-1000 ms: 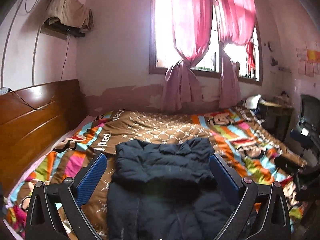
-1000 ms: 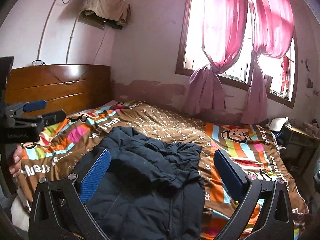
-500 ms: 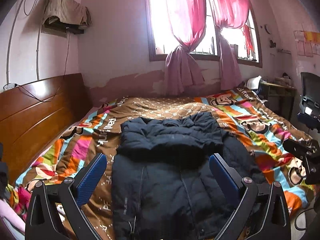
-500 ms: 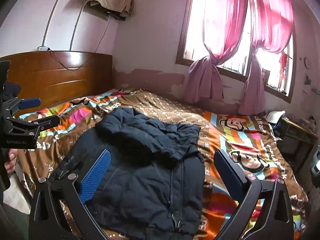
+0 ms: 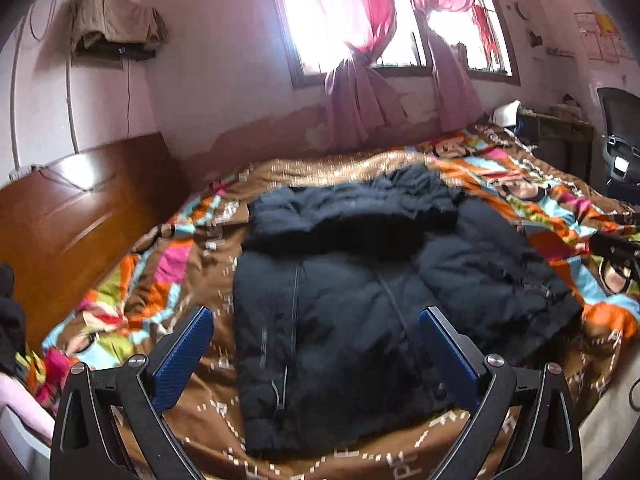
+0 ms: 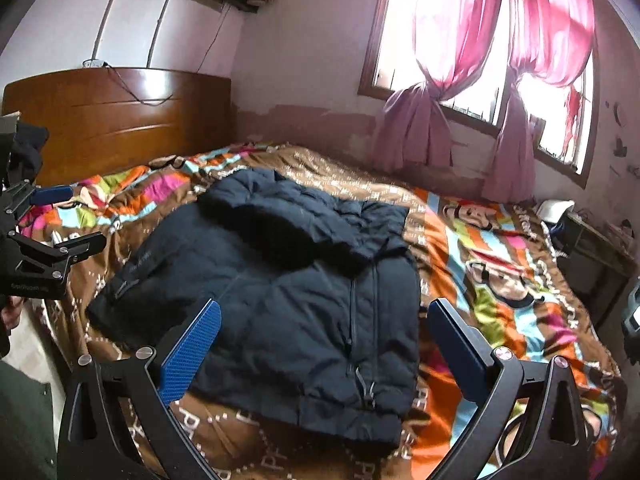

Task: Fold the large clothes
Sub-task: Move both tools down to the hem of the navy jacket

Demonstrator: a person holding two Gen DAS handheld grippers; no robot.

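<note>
A dark navy puffer jacket point(image 5: 344, 312) lies flat on the bed, front up, zipper closed, hood folded down over the chest. It also shows in the right wrist view point(image 6: 288, 280). My left gripper point(image 5: 316, 344) is open and empty, above the jacket's lower hem. My right gripper point(image 6: 324, 340) is open and empty, above the hem on the other side. The left gripper also shows at the left edge of the right wrist view point(image 6: 52, 236), and part of the right gripper at the right edge of the left wrist view point(image 5: 616, 252).
The bed has a bright cartoon-print brown quilt point(image 5: 168, 264) and a wooden headboard point(image 5: 68, 216) on the left. A window with tied pink curtains point(image 6: 424, 120) is behind. A desk and chair point(image 5: 616, 152) stand at the right.
Both grippers have drawn back and risen, so more of the jacket, down to its hem, now shows. The jacket has not moved. Both jaws stay open.
</note>
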